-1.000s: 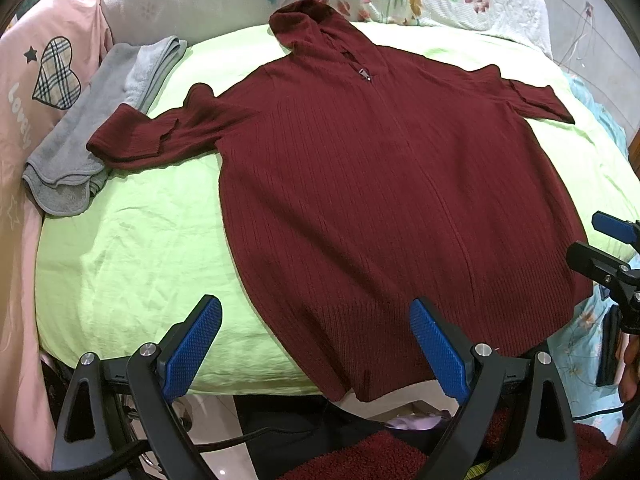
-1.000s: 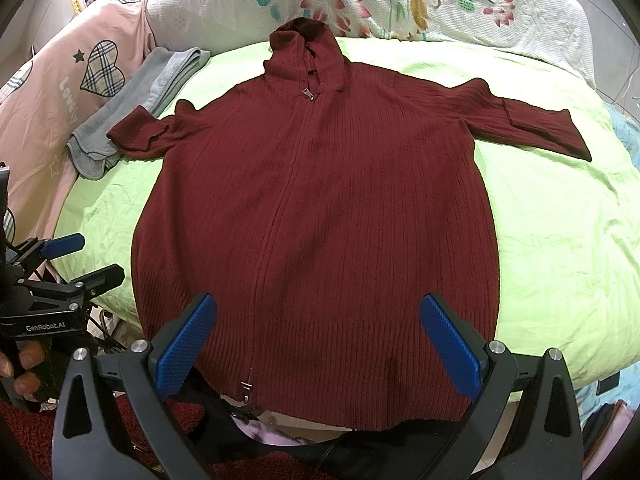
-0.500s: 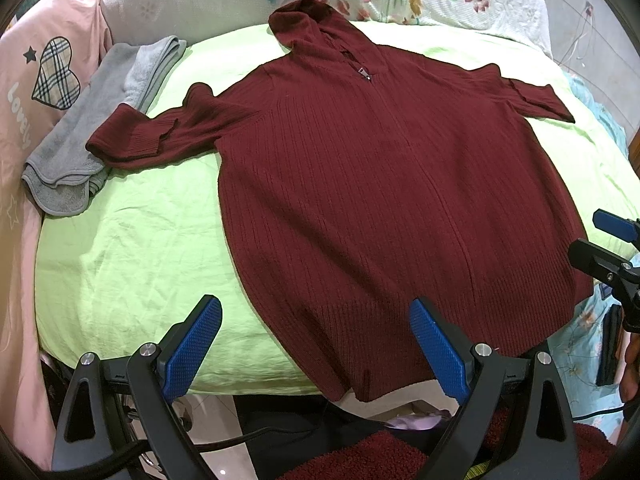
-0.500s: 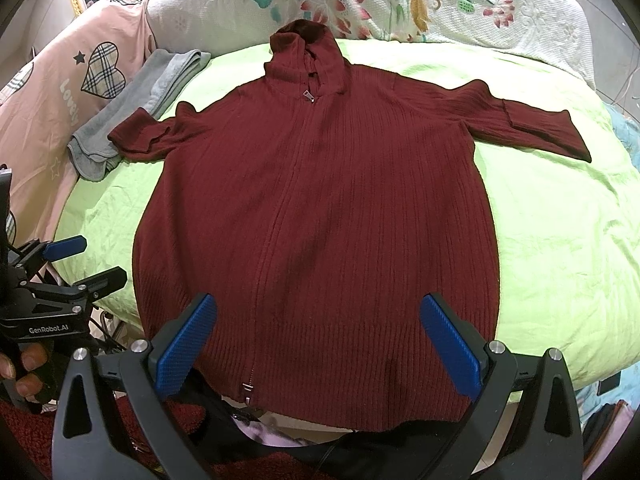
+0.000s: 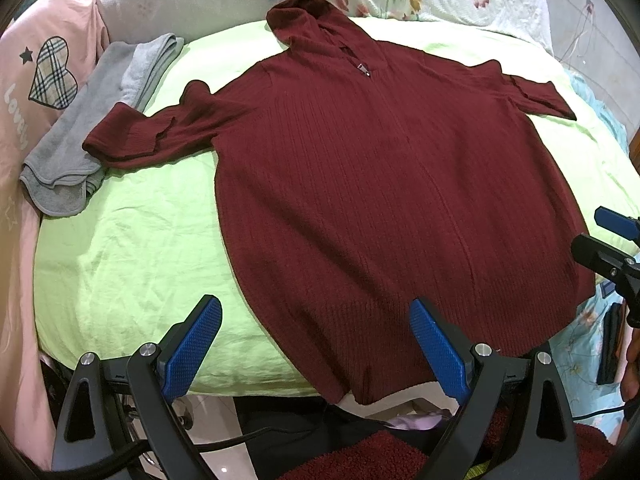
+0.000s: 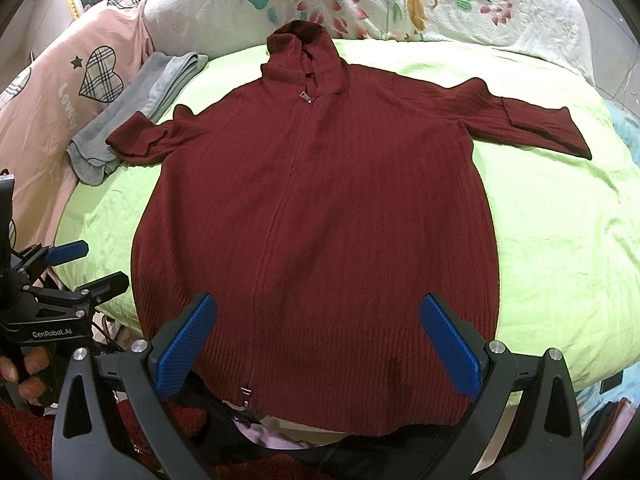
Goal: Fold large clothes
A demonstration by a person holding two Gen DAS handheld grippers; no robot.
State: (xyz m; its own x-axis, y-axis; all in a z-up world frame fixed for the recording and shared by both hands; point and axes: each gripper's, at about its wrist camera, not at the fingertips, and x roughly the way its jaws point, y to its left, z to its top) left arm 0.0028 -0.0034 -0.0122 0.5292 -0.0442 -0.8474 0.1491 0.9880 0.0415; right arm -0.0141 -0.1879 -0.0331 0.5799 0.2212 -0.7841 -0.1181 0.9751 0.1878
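Note:
A large maroon knitted hooded zip cardigan (image 5: 380,200) lies flat, front up, on a light green bed sheet (image 5: 120,248), hood at the far end, both sleeves spread out. It also shows in the right wrist view (image 6: 320,220). My left gripper (image 5: 316,344) is open and empty, hovering over the hem's left part. My right gripper (image 6: 320,344) is open and empty above the hem's middle. Each gripper shows at the edge of the other's view: the right one (image 5: 612,240) and the left one (image 6: 76,268).
A folded grey garment (image 5: 80,148) lies under the left sleeve's cuff. A pink garment with a plaid heart (image 5: 44,76) lies at the left. A floral quilt (image 6: 400,4) is piled behind the hood. The bed's near edge runs just under the hem.

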